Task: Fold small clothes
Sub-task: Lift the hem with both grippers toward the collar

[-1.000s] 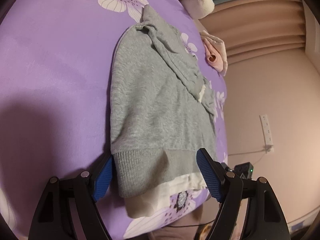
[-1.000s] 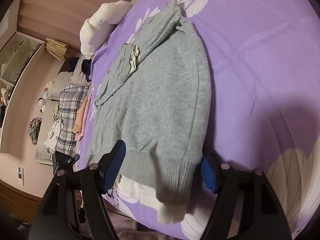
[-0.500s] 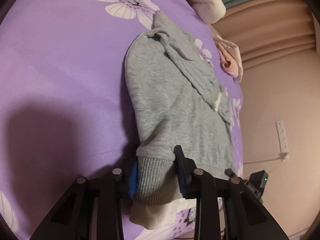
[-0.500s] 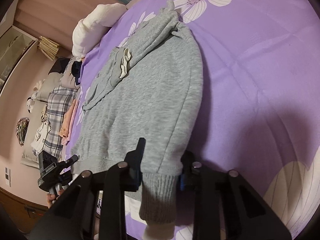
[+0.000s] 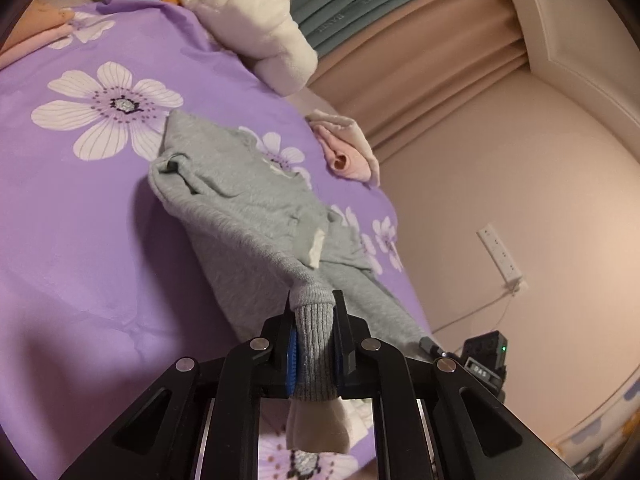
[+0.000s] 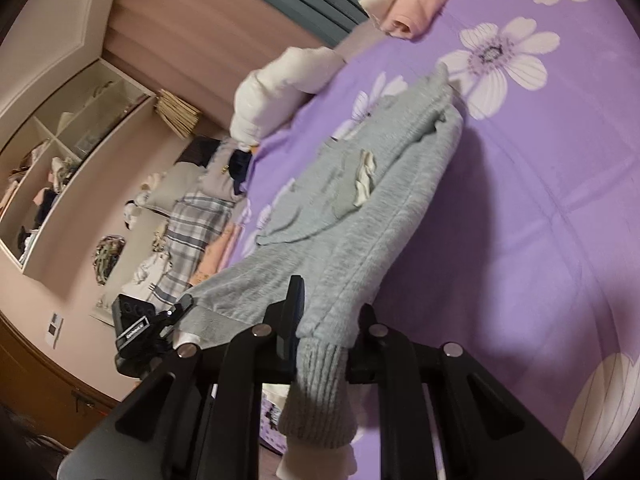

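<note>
A small grey sweatshirt (image 5: 248, 216) with a ribbed hem and a white under-layer lies on the purple flowered bedsheet (image 5: 72, 240). My left gripper (image 5: 314, 320) is shut on one corner of the ribbed hem and holds it raised above the bed. My right gripper (image 6: 324, 320) is shut on the other hem corner, also raised, with the sweatshirt (image 6: 360, 208) stretching away from it. The sleeves lie folded across the body. The neck end still rests on the sheet. The other gripper shows in each wrist view at the hem's far corner.
A folded pink garment (image 5: 348, 152) lies near the bed's far edge, also in the right wrist view (image 6: 416, 4). A white plush pillow (image 5: 256, 28) sits at the head. Plaid and other clothes (image 6: 192, 232) are piled beside the bed. A wall socket (image 5: 500, 252) and curtains are behind.
Both grippers went from open around the hem corners to shut on them, then lifted the hem up off the sheet, so the lower half of the sweatshirt now hangs raised.
</note>
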A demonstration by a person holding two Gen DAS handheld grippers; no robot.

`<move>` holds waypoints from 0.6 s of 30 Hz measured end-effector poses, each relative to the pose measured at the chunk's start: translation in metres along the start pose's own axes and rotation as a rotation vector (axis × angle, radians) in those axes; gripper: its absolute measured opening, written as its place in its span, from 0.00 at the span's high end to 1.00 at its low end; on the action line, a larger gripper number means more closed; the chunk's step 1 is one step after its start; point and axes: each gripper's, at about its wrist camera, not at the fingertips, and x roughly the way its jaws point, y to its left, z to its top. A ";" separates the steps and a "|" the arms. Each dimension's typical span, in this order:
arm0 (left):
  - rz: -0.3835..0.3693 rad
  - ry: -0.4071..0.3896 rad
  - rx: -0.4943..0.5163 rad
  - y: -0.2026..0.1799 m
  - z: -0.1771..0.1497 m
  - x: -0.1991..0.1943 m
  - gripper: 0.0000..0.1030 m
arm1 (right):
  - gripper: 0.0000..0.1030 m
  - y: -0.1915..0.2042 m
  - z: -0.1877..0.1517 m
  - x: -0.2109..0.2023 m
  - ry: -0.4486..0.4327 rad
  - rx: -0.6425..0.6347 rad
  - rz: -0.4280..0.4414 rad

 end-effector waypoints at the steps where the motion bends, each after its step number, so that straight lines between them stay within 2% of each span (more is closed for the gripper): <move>1: -0.007 -0.002 0.002 -0.002 -0.001 0.000 0.91 | 0.85 0.002 0.000 -0.001 -0.005 0.000 0.005; 6: -0.049 -0.035 0.077 -0.018 -0.008 -0.014 0.91 | 0.86 0.017 -0.007 -0.016 -0.022 -0.040 0.033; 12: -0.080 -0.043 0.081 -0.029 -0.013 -0.033 0.92 | 0.86 0.031 -0.008 -0.037 -0.028 -0.055 0.033; 14: -0.114 -0.051 0.098 -0.037 -0.017 -0.047 0.92 | 0.86 0.034 -0.009 -0.046 -0.020 -0.056 0.030; 18: -0.128 -0.059 0.142 -0.058 -0.019 -0.073 0.92 | 0.86 0.050 -0.014 -0.076 -0.022 -0.106 0.032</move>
